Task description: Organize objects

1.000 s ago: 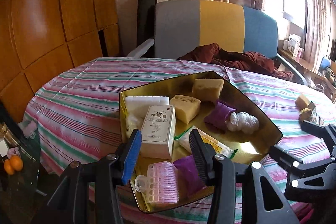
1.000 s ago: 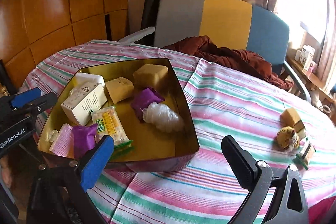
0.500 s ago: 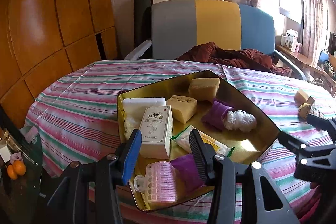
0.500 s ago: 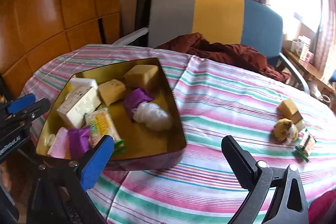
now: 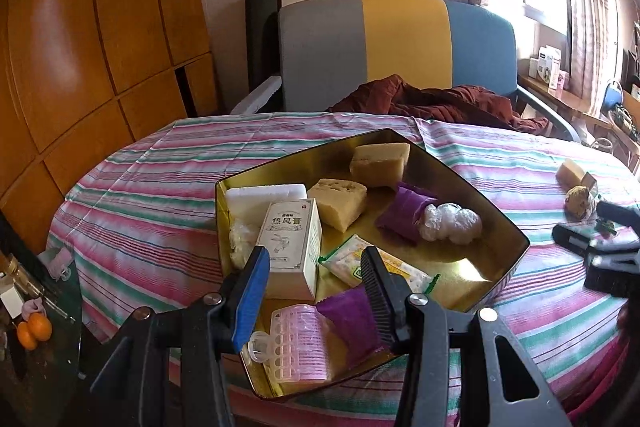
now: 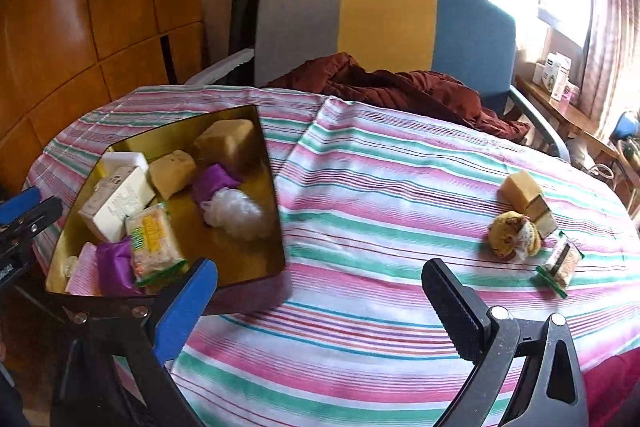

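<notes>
Gold tray (image 6: 276, 187) is mostly filled; I judge the loose sponges (image 6: 520, 187) come next, needing my right gripper (image 6: 320, 303), jaws wide and empty, to reach across the table (image 6: 380, 187).

one gold tin (image 5: 496, 223), three sponges (image 5: 380, 158), two purple packets (image 5: 402, 213), one white box (image 5: 290, 245).

The glossy gold metal tray (image 5: 472, 187) mirrors light; the pink-and-green striped cloth table cover (image 6: 400, 187) looks matt and creased; the orange wood wall panels (image 5: 100, 47) shine smoothly.
</notes>
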The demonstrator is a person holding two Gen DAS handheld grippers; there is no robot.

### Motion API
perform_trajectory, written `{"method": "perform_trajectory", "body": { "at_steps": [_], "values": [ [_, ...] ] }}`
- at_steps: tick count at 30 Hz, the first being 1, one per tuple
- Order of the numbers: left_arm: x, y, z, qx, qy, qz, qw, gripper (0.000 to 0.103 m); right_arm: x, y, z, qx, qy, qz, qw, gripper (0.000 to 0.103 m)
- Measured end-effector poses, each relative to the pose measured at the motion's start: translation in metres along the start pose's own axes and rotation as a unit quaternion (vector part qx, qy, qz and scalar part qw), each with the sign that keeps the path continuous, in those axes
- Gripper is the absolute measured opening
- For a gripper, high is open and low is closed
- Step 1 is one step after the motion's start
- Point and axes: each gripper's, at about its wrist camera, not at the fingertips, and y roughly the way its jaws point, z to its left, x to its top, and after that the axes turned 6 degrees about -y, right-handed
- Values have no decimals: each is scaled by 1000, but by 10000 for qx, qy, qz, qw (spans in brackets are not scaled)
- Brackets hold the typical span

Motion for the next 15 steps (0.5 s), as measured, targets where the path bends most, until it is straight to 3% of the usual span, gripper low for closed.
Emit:
{"method": "perform_trajectory", "body": {
  "at_steps": [10, 15],
  "values": [
    [8, -3, -15, -366, 176, 11, 9992, 48, 4, -4, -76, -377, 704, 117, 9967, 103],
    [22, -5, -36, -722, 378, -29, 9967, 48, 0, -10, -130, -849, 1189, 164, 9891, 103]
  ]
}}
